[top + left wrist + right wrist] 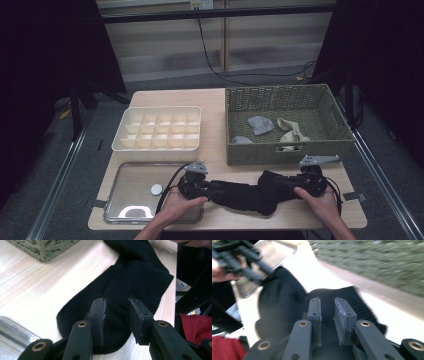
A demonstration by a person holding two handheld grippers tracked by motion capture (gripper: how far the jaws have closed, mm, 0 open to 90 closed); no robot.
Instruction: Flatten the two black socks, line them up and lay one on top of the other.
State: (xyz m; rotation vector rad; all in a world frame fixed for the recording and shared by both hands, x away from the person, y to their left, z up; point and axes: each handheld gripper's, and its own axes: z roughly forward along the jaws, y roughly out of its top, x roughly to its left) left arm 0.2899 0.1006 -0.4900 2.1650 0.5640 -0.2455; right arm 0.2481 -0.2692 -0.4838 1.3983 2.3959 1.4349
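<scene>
A: Black socks (243,194) are seen lying stretched across the near edge of the desk (215,120), between a metal tray (131,187) and a woven basket (285,122).

B: How are the tools placed?

A: The left tool (207,188) is held at one end, the right tool (280,185) at the other. In each gripper view the jaws are parted, with black fabric lying between them but not pressed. A compartment box (159,131) is set behind the tray.
</scene>
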